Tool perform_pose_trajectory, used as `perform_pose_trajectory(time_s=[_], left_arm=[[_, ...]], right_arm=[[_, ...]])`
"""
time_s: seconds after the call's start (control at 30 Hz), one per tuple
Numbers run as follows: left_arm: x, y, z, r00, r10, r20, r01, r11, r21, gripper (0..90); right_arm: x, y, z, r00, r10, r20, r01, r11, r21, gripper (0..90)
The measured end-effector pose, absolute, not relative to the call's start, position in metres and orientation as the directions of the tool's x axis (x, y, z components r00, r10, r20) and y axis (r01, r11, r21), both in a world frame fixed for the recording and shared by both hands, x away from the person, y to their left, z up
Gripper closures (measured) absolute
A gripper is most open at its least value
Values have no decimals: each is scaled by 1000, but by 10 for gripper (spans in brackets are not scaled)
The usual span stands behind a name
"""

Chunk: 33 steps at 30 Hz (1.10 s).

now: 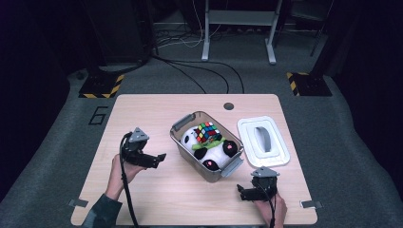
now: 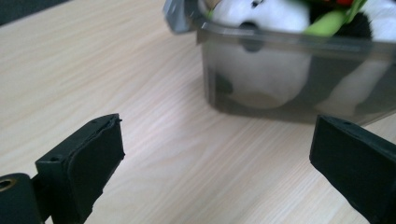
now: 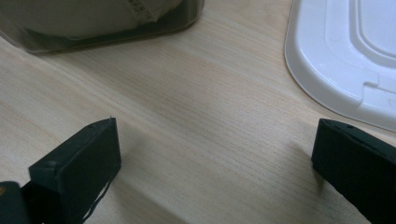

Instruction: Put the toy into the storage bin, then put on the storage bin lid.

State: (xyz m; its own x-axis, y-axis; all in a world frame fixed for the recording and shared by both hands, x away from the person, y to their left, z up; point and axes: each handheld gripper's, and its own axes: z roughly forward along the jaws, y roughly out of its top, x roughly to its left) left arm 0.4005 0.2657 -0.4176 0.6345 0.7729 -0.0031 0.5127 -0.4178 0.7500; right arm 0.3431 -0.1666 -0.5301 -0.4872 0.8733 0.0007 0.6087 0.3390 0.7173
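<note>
Likely next: lid goes on bin. White lid [image 1: 263, 141] lies flat on counter [image 1: 142, 190], right of clear bin [image 1: 183, 151], just beyond my right gripper [image 1: 247, 192], long axis near-to-far. Left gripper [image 1: 159, 159] farther. Both fingers wide, empty.

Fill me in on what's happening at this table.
A person holds a gripper in each hand, both open and empty. The left gripper points at a clear bin holding a stuffed panda and a puzzle cube. The right gripper rests near the bin's white lid, which lies off to the side.
</note>
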Motion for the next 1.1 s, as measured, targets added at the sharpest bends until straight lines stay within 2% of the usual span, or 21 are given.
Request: perform_pose_trajectory(time_s=[0.23, 0.67, 0.87, 1.0, 1.1], left_arm=[[395, 287, -446, 580, 813, -44, 572, -369, 733, 6], [385, 316, -505, 466, 884, -50, 629, -290, 722, 0], [383, 320, -518, 454, 890, -29, 623, -294, 725, 0], [383, 320, -525, 456, 890, -30, 634, -301, 713, 0], [383, 320, -531, 452, 892, -5, 627, -314, 713, 0]], right_arm=[[343, -167, -530, -487, 873, 1, 609, 339, 717, 6], [346, -169, -530, -495, 869, -1, 606, 346, 716, 0], [351, -174, -528, -501, 865, 5, 619, 355, 700, 0], [354, -182, -524, -492, 868, 65, 630, 304, 715, 0], [359, -185, -517, -479, 876, 60, 625, 292, 724, 0]])
